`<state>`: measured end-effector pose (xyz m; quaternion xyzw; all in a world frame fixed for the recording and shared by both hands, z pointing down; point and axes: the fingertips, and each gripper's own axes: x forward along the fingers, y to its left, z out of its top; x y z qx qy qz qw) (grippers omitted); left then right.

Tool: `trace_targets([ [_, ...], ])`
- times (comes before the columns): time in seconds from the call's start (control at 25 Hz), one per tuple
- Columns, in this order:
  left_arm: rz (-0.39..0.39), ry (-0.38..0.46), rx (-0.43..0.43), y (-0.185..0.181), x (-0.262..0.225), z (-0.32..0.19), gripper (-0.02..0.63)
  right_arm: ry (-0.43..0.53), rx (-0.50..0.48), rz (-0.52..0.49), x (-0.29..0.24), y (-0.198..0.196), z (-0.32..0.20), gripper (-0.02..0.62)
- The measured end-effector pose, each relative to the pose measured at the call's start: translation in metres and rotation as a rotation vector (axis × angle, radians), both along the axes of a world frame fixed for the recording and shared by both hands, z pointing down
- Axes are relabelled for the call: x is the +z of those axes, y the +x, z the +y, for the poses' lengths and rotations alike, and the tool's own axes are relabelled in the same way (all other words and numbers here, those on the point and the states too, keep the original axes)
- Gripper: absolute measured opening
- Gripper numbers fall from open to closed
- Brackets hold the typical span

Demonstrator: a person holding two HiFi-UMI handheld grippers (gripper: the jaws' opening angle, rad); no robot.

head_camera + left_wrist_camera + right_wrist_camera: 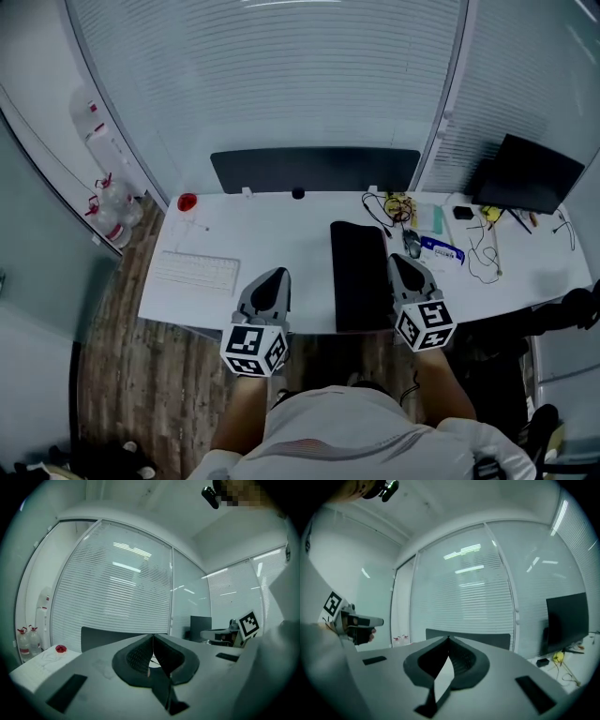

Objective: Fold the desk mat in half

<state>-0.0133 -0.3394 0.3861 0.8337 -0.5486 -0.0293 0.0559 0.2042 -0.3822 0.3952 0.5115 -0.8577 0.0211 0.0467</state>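
Observation:
The black desk mat lies as a narrow dark rectangle on the white desk, its long side running from the front edge toward the back. My right gripper hovers just right of the mat's near half, jaws shut and empty; in the right gripper view its jaws meet at the tips. My left gripper is held over the desk's front edge, left of the mat, also shut on nothing; in the left gripper view the jaws touch. Neither gripper view shows the mat.
A white keyboard lies at the front left and a small red object at the back left. Cables and small items clutter the desk right of the mat. A dark panel runs behind the desk, and a black monitor stands at the right.

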Motion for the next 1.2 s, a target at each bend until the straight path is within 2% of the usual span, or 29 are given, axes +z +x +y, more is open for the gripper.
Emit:
trace_targets([
  [0.16, 0.013, 0.008, -0.020, -0.015, -0.004, 0.010, 0.014, 0.049, -0.022, -0.021, -0.029, -0.014, 0.011, 0.051],
  [0.52, 0.029, -0.004, -0.043, -0.033, 0.002, 0.020, 0.014, 0.019, -0.052, 0.004, -0.019, -0.032, 0.019, 0.051],
  [1.2, 0.022, -0.013, -0.027, -0.027, 0.006, 0.022, 0.014, -0.004, -0.056, 0.016, -0.011, -0.034, 0.020, 0.051],
])
